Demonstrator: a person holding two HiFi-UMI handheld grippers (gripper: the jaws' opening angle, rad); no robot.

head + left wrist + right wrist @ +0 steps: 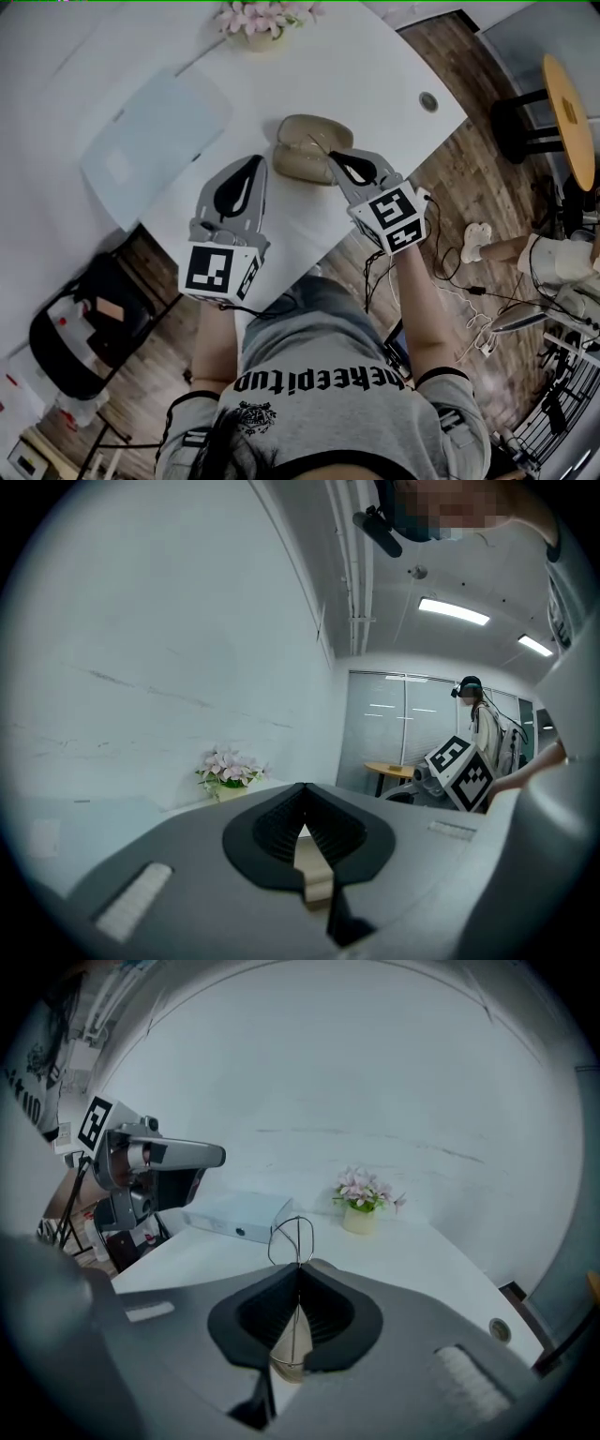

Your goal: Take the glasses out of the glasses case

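A beige glasses case [305, 145] lies open on the white table [375, 66]. My right gripper [333, 156] hovers at the case's near right edge, shut on thin wire-framed glasses [292, 1237]; one lens loop sticks up above the jaw tips [299, 1265], and the case [291, 1349] shows through the gap beneath. The glasses [317, 142] appear only as a faint line in the head view. My left gripper [254, 161] is just left of the case, jaws shut with nothing between them [305, 787]. It is tilted upward toward the wall.
A pot of pink flowers [262, 19] stands at the table's far edge, a flat white box [155, 141] to the left, a cable grommet [428, 101] at right. A black chair [80, 328] and a round wooden table [570, 112] flank the desk. A person [478, 719] stands far off.
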